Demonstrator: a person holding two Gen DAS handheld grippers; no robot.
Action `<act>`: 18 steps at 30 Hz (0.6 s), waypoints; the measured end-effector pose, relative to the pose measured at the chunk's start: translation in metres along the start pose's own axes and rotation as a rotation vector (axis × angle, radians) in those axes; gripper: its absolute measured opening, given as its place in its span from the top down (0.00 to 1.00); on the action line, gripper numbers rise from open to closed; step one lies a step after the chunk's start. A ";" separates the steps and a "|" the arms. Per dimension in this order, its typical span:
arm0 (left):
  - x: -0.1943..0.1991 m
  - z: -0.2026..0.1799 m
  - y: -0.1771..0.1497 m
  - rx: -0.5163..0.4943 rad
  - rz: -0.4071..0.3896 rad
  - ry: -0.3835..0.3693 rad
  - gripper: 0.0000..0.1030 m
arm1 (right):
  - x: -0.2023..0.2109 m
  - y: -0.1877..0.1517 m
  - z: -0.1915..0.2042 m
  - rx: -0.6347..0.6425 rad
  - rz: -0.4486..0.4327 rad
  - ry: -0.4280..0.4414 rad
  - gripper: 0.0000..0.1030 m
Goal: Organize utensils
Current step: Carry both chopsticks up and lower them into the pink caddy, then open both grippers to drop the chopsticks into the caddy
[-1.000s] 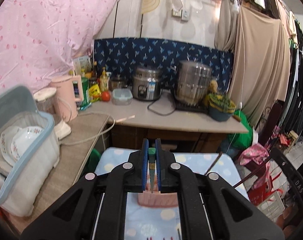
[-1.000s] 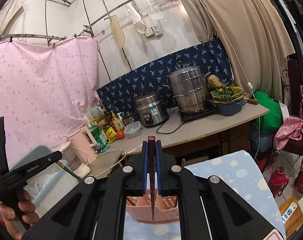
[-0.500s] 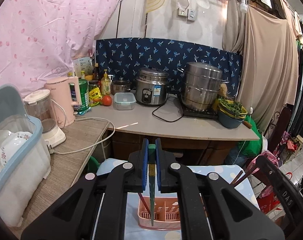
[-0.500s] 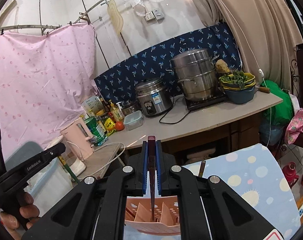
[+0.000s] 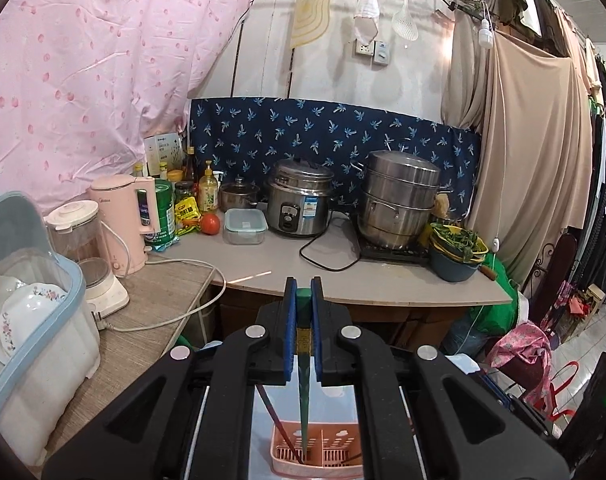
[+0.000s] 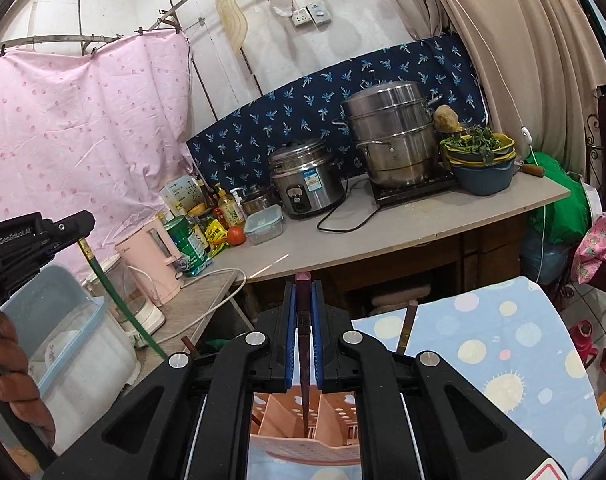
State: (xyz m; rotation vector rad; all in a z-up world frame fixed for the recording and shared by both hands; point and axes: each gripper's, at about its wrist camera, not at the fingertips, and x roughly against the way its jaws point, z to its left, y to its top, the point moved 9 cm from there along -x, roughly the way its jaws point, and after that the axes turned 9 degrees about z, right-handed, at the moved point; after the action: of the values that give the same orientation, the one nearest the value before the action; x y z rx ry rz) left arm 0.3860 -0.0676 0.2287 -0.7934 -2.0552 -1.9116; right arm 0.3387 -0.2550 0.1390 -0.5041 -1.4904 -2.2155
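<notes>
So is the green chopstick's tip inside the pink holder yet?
Yes: the green chopstick, clamped in the left gripper, has its tip inside the pink holder.

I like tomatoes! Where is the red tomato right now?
In the left wrist view, the round red tomato sits left on the counter, between the yellow snack packet and the clear lidded container.

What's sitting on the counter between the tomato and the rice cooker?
In the left wrist view, a clear lidded container sits between the tomato and the rice cooker; a small lidded pot stands just behind that gap.

Glossy steel steamer pot (image 5: 399, 196), matt countertop (image 5: 383, 280)
</notes>
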 end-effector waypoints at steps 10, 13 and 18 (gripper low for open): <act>-0.051 0.002 -0.055 0.006 0.122 0.014 0.93 | -0.013 -0.019 -0.008 0.019 0.052 -0.035 0.90; -0.052 0.002 -0.064 -0.006 0.124 0.031 0.86 | -0.008 -0.020 -0.007 0.035 0.041 -0.060 0.85; -0.043 0.005 -0.071 -0.006 0.116 0.042 0.52 | 0.006 -0.022 -0.004 0.047 0.020 -0.090 0.61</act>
State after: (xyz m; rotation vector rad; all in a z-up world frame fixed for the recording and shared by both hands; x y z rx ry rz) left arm 0.3851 -0.0734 0.1461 -0.8469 -1.9350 -1.8574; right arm 0.3217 -0.2522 0.1238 -0.6083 -1.5716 -2.1635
